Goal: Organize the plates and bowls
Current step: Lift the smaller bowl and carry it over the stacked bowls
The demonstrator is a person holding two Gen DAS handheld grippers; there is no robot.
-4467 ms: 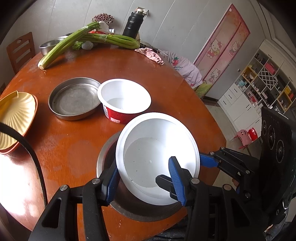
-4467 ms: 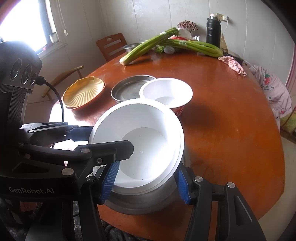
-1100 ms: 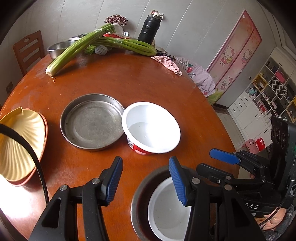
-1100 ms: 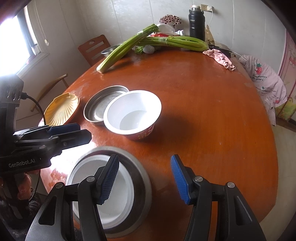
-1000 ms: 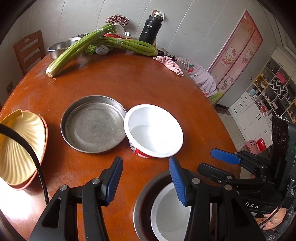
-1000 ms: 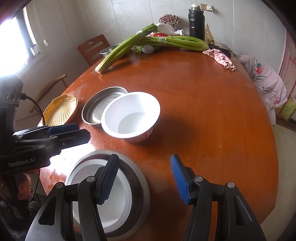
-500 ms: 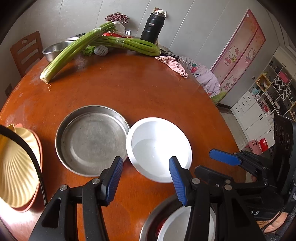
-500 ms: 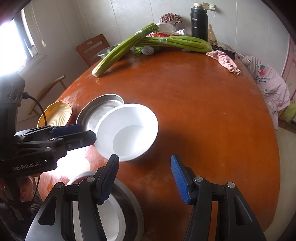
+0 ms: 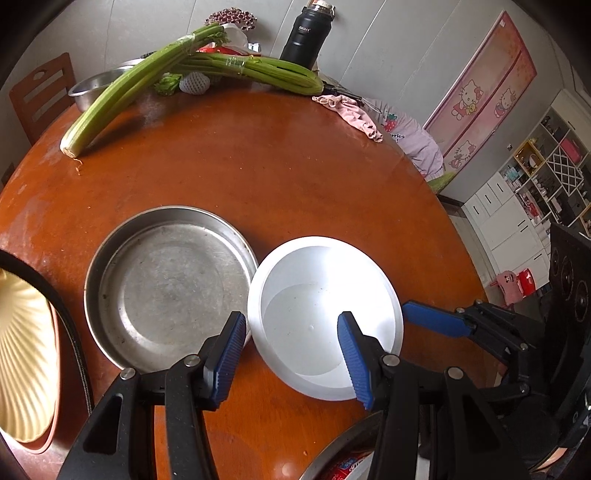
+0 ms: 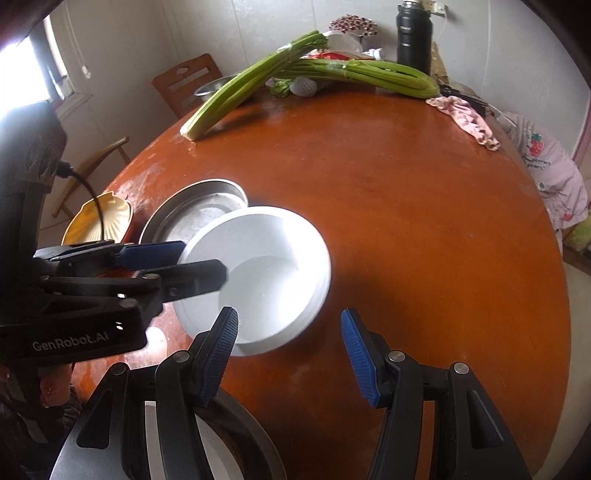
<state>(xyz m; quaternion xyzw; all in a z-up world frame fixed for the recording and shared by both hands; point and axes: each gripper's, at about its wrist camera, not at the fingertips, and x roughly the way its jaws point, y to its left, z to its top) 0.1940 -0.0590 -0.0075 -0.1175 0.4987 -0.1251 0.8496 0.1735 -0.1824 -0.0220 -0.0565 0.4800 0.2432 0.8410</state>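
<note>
Gaping jaws over white bowl (image 9: 325, 314)

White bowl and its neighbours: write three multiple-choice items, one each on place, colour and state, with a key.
1. The white bowl sits where relative to the metal pan?
A. inside it
B. beside it, on the right in the left wrist view
C. under it

2. The flask by the wall is:
A. black
B. red
C. yellow

3. The left hand-held gripper is:
A. shut on the bowl
B. shut on the pan
C. open, holding nothing

Key: B, their rims sit side by side; A, its body is dark; C, the pads are apart, pressing on nothing.
</note>
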